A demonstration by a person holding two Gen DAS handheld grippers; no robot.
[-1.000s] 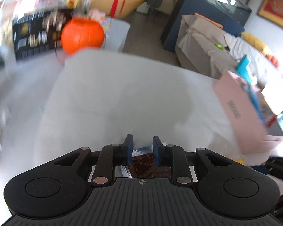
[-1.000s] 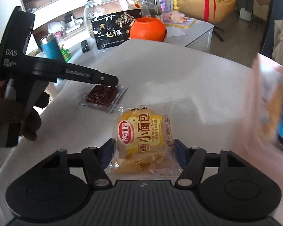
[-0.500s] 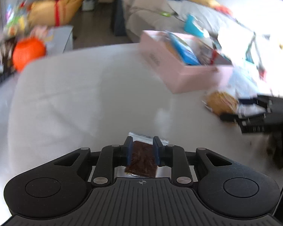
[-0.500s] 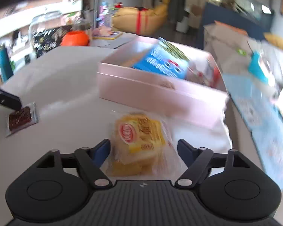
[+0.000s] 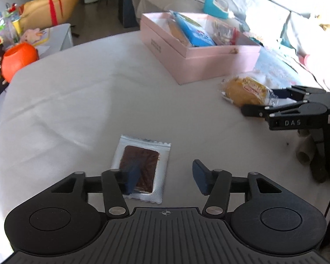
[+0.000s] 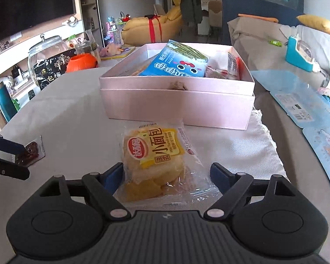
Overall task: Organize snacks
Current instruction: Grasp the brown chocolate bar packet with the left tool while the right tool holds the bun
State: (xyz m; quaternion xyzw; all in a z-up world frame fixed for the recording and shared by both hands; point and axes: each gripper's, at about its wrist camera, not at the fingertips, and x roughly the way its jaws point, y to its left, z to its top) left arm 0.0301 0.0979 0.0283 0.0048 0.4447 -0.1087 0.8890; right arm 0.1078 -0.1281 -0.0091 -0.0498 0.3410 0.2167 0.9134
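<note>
A yellow bread packet (image 6: 156, 160) lies on the table just in front of the pink box (image 6: 176, 110), which holds a blue bag and other snacks. My right gripper (image 6: 166, 172) straddles the packet's near end; its jaws are opening, and the right pad stands clear of it. A clear packet with a brown slab (image 5: 140, 167) lies flat on the table. My left gripper (image 5: 165, 171) is above it with its jaws opening: the left finger hangs over the packet and the right finger is well to its side. The left wrist view also shows the bread packet (image 5: 244, 90) and the pink box (image 5: 209, 66).
An orange pumpkin bucket (image 5: 18, 59) stands past the table's far left corner. A glass jar (image 6: 46, 59) and a black printed bag are on a shelf behind. Blue printed sheets (image 6: 308, 110) lie right of the box. A white cloth (image 6: 242, 145) lies under the bread packet.
Both grippers swung towards the pink box with their packets. The left jaws, shut on the brown packet before, have spread and it lies flat. The right jaws have widened around the bread packet.
</note>
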